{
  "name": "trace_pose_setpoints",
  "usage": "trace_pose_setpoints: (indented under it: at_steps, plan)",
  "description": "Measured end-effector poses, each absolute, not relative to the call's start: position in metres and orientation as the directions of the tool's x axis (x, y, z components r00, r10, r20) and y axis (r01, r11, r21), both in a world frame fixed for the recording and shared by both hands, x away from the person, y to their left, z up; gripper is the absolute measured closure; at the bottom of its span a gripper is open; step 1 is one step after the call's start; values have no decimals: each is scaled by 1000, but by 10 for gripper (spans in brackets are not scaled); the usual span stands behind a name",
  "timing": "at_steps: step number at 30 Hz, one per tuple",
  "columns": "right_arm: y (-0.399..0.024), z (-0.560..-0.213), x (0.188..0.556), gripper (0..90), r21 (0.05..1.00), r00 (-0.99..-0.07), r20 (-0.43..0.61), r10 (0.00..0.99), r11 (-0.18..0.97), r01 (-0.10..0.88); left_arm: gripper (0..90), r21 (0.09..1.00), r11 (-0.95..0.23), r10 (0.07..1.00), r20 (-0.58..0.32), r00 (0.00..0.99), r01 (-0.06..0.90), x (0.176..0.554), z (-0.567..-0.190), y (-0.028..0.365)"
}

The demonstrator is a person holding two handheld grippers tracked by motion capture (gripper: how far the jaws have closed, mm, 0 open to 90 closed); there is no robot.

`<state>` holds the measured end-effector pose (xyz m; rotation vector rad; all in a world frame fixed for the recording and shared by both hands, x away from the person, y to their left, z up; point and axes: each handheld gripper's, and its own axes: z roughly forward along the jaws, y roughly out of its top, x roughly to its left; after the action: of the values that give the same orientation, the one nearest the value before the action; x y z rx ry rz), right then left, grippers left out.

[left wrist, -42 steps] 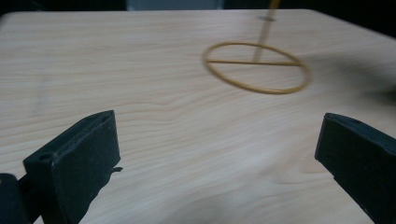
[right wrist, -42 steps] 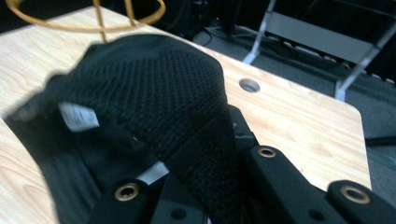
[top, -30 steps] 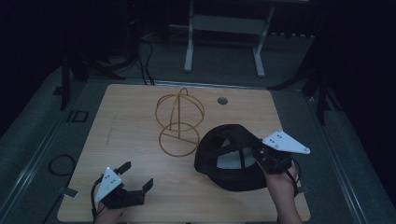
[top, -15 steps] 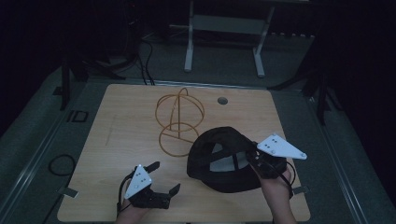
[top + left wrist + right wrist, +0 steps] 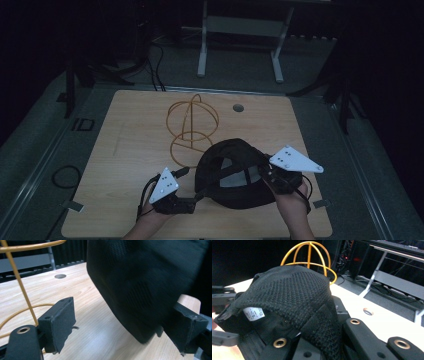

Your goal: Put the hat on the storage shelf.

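High view: a black cap held up near the front of the table

High view showed a black cap [image 5: 235, 172] near the front edge of the wooden table [image 5: 130, 150], a bit to the right. It was turned so its inside faced up, and the strap and a light patch inside could be seen. The right gripper [image 5: 272, 176] held the cap by its right side. In the right gripper view the knit cloth of the cap lay over and between the black jaws, so they looked pinched on the cloth. It was most likely held that way to keep the cap up and open.

The left gripper [image 5: 192, 192] sat at the cap's front left edge. In the left gripper view its jaws were wide apart. The cap's edge hung in the gap between them, close to the right jaw, and the picture did not make clear if it touched. It looked ready to take hold of that side.

A gold wire stand [image 5: 192, 125] stood just behind the cap, in the middle of the table. Its round base was very near the cap's back edge and near the left gripper too, so there was little room there. The left part of the table was bare wood and gave lots of room. A small round hole [image 5: 238, 107] lay farther back. The front edge was close to both hands.
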<state>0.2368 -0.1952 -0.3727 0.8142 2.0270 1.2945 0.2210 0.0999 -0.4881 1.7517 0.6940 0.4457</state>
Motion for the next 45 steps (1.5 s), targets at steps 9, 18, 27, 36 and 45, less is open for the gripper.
trace_pose_setpoints:
  at_steps: [9,18,27,36,45]
  plan:
    - [-194,-374,234,889,925,-681,-164,714,352,146,406,964,-149,635,-76,769,218,233,-480,99]
    - [-195,-379,233,889,921,-693,-162,703,359,149,731,979,-52,671,-114,732,200,234,-469,100]
    - [-196,-382,230,888,925,-702,-149,696,350,151,877,987,-37,706,-85,703,156,229,-457,96]
    - [-208,-392,225,887,921,-692,-134,709,347,177,883,991,5,733,-93,673,130,222,-446,98]
    - [-215,-402,220,846,931,-733,-68,676,308,198,884,993,-17,740,-68,670,120,223,-438,93]
